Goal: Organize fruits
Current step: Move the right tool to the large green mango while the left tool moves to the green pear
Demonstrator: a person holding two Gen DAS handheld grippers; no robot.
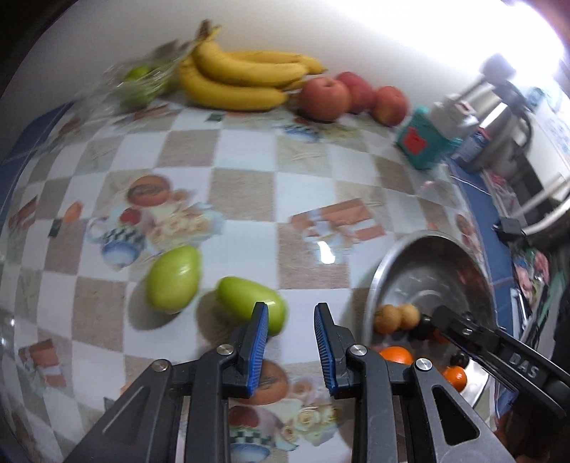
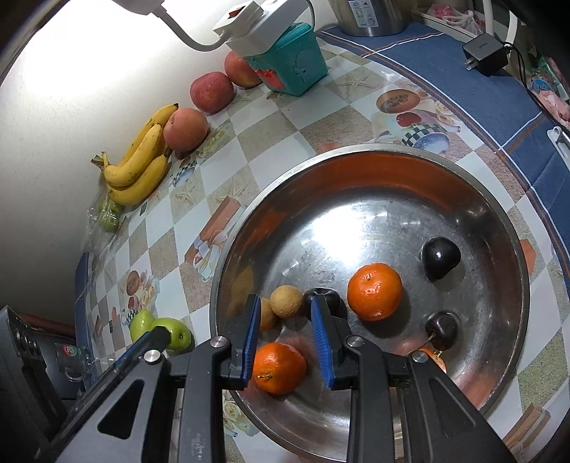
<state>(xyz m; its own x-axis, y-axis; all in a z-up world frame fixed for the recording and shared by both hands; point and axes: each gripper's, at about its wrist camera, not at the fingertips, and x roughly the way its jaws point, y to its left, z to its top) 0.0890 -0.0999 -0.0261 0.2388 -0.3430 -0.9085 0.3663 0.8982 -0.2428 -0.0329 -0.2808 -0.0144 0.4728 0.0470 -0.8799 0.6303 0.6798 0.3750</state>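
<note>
On the checkered tablecloth, nearest the left wrist camera, the left gripper hangs with its blue pads drawn close together and nothing between them; its left pad overlaps the end of a green mango-shaped fruit in this view, though contact cannot be judged. A second green fruit lies just beside the first.

To the right sits a steel bowl, above which the right gripper hangs, its pads likewise nearly together and empty. In the bowl, closest to that gripper, lies a mandarin, with two small tan round fruits near the bowl's left wall and a dark plum partly behind the right pad. A second mandarin rests near the middle, another dark plum further toward the right wall, and a cherry-like dark fruit with a stem nearer the front.

Along the far edge against the white wall lie a banana bunch, three reddish apples touching in a row, and green fruit in a clear bag beside the bananas. A teal box stands at the far right end of the row.
</note>
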